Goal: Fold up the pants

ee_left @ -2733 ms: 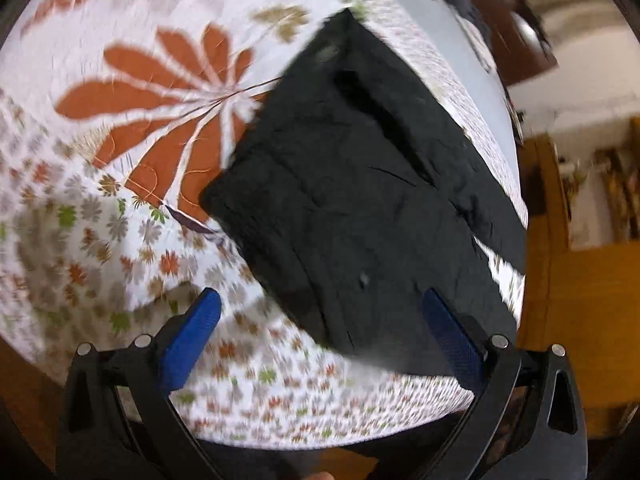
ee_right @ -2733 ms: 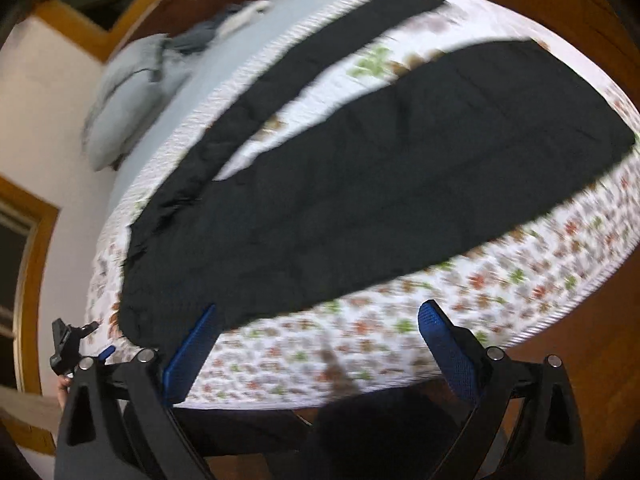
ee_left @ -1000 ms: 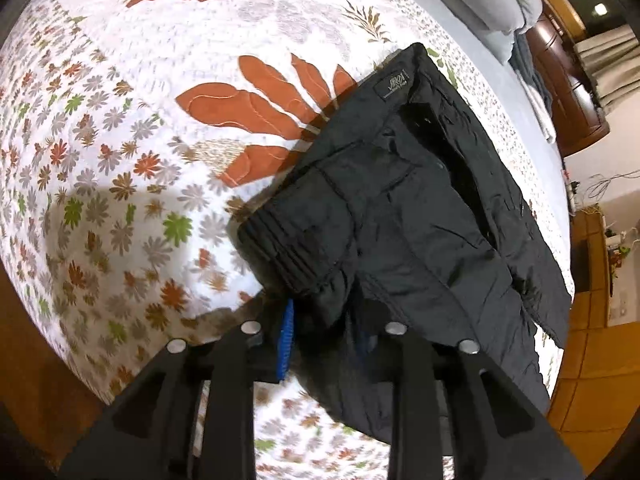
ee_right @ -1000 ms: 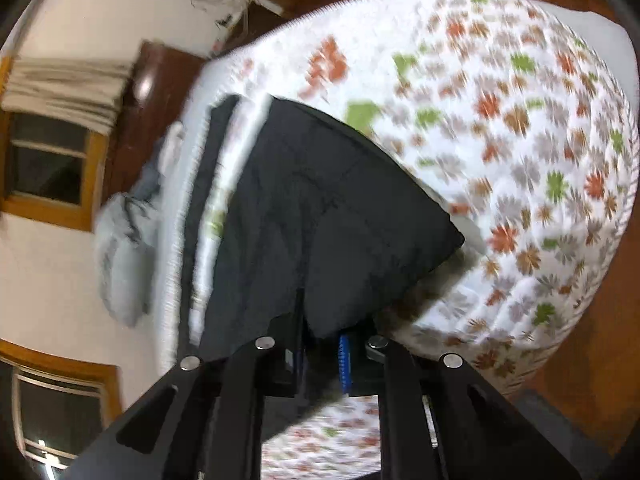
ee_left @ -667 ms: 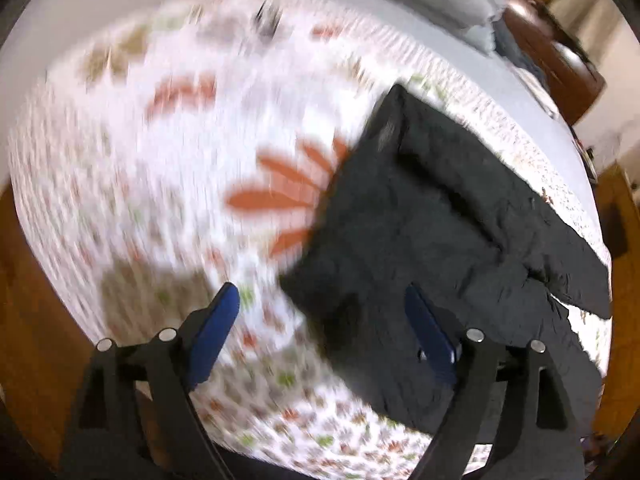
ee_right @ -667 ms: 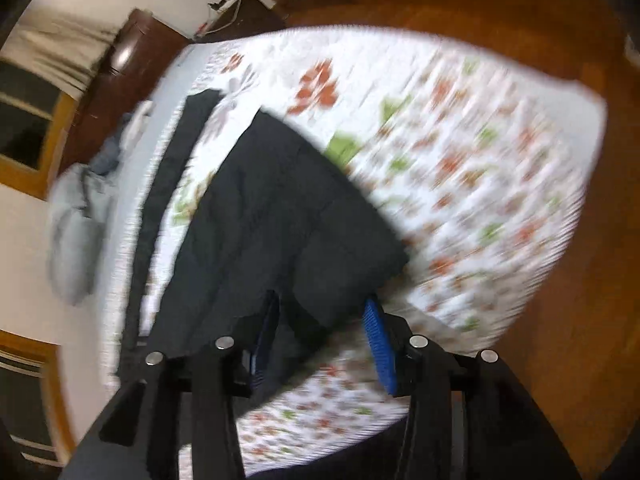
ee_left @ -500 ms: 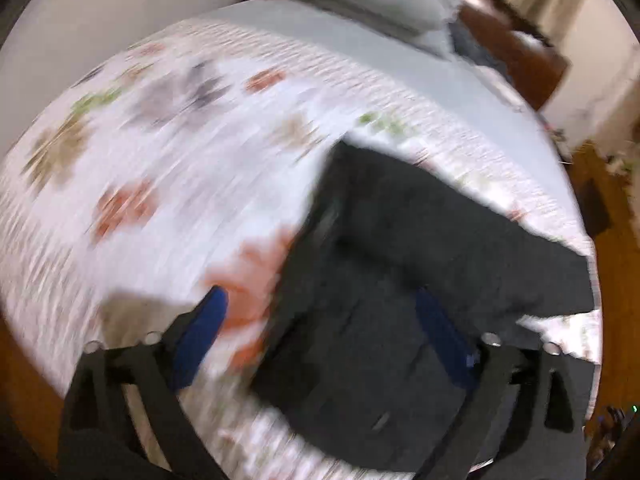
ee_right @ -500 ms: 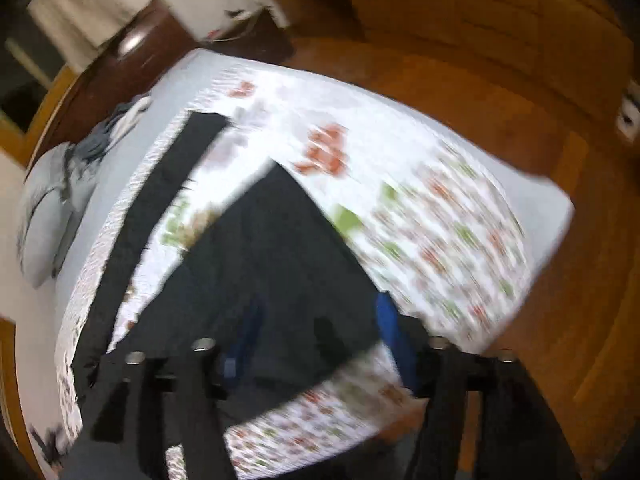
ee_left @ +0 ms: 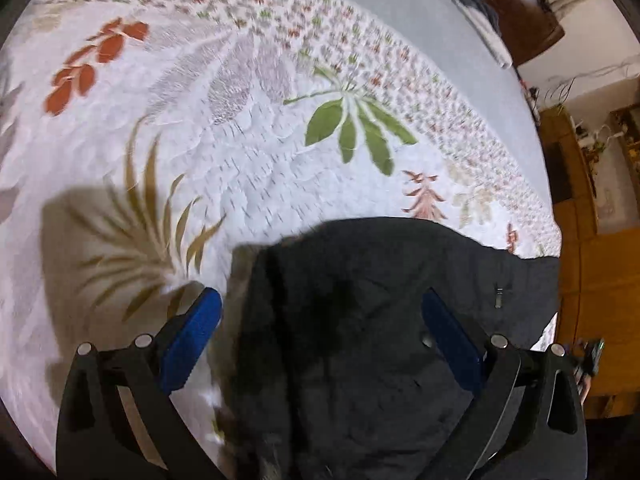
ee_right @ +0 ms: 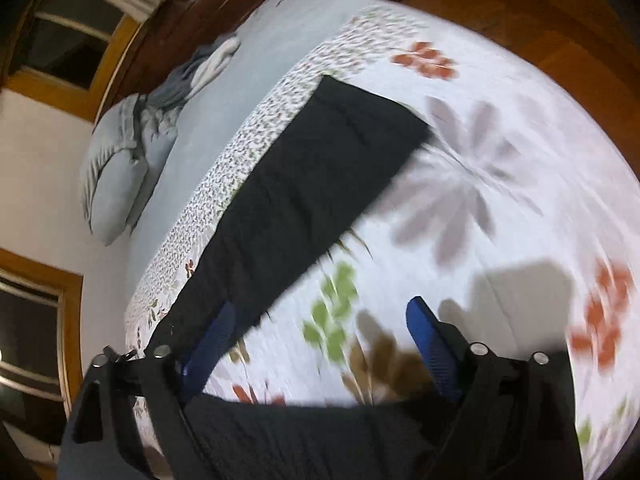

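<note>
Black pants lie on a floral quilt. In the left wrist view the waist end fills the lower middle, under and between my open left gripper. In the right wrist view one black leg stretches up toward the quilt's far edge, and another dark part of the pants lies along the bottom under the frame. My right gripper is open and empty, its left finger over the leg's near edge.
A grey sheet with a grey pillow and bundled clothes lies beyond the quilt. Dark wooden furniture and wooden floor border the bed. A wooden cabinet stands at the right.
Both grippers were shut on the pants a second ago; they have opened and let go. Both have moved further over the quilt, and the pants now lie flat below them.
</note>
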